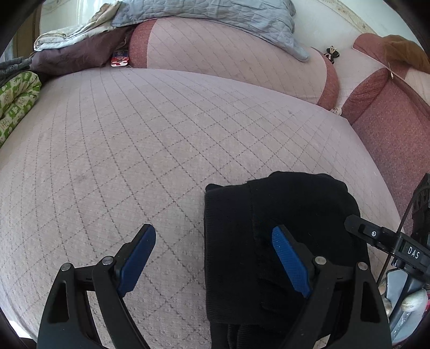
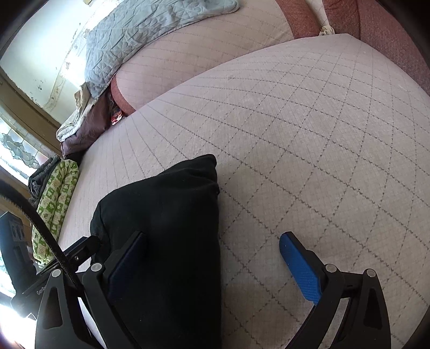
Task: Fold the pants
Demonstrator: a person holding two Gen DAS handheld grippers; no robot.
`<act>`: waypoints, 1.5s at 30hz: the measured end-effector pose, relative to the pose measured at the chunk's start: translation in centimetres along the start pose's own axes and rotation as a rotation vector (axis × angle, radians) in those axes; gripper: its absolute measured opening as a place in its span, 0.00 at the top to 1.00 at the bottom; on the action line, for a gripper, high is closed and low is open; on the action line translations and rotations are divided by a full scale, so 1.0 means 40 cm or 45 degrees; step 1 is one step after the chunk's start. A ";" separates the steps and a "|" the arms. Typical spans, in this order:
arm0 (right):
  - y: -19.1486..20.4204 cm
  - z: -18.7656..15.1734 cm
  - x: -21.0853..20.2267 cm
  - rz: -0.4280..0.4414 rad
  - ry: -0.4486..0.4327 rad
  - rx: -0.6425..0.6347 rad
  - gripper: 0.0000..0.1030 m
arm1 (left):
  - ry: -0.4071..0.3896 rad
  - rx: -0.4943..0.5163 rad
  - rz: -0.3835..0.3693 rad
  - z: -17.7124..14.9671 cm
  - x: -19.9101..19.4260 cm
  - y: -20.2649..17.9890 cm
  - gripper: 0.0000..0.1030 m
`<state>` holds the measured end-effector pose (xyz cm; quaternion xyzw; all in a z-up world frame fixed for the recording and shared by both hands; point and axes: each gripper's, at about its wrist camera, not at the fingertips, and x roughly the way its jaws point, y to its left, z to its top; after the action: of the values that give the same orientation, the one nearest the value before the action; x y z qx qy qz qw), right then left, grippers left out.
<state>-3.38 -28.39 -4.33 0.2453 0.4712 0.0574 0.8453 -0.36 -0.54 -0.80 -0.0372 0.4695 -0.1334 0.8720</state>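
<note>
Folded black pants (image 1: pixel 282 241) lie on the quilted sofa seat (image 1: pixel 134 147) at five o'clock; left gripper (image 1: pixel 215 241) and right gripper (image 2: pixel 215 255) both gape (nothing clamped).

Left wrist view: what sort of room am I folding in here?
Probably a lived-in home sitting room: a quilted sofa seat with red-edged back cushions, a grey quilt over them, and loose bedding piled alongside.

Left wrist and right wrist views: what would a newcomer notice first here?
First, the black pants, bunched on the pale quilted sofa seat, between the two grippers. Both the left gripper and the right gripper stand open over it. Behind, a grey-blue quilt hangs over the backrest.
</note>
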 end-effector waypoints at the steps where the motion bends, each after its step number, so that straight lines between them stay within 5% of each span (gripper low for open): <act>1: 0.000 -0.001 0.000 0.001 -0.001 0.002 0.01 | 0.002 -0.001 -0.001 0.001 0.000 0.001 0.15; 14: 0.010 -0.008 0.003 0.019 -0.019 -0.004 0.02 | 0.100 -0.087 -0.073 0.001 0.042 0.031 0.10; 16: 0.021 -0.008 0.012 0.075 -0.003 -0.006 0.12 | 0.171 -0.142 -0.178 -0.003 0.077 0.046 0.02; 18: 0.035 -0.007 0.039 0.178 0.052 0.003 0.29 | 0.121 -0.113 -0.175 -0.002 0.086 0.035 0.00; 21: 0.052 -0.009 0.066 0.188 0.073 0.003 0.28 | 0.110 -0.070 -0.250 0.001 0.094 0.003 0.00; 22: 0.052 -0.007 0.065 0.195 0.075 0.009 0.29 | 0.120 -0.078 -0.320 0.003 0.091 -0.003 0.05; 23: 0.051 -0.007 0.062 0.206 0.077 0.019 0.33 | 0.142 -0.101 -0.411 0.003 0.084 -0.011 0.25; 28: 0.055 -0.011 0.014 0.234 0.035 0.023 0.63 | 0.118 -0.094 -0.399 0.011 0.039 -0.021 0.55; 33: 0.101 -0.011 -0.039 0.203 -0.023 -0.058 0.66 | 0.106 -0.187 -0.491 0.031 0.000 0.004 0.59; 45: 0.164 0.073 -0.102 0.162 -0.119 -0.112 0.68 | 0.051 -0.178 -0.486 0.133 -0.010 -0.010 0.59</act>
<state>-2.34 -25.05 3.14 0.2396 0.4117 0.1200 0.8710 3.78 -1.14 2.55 -0.1832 0.4792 -0.2640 0.8167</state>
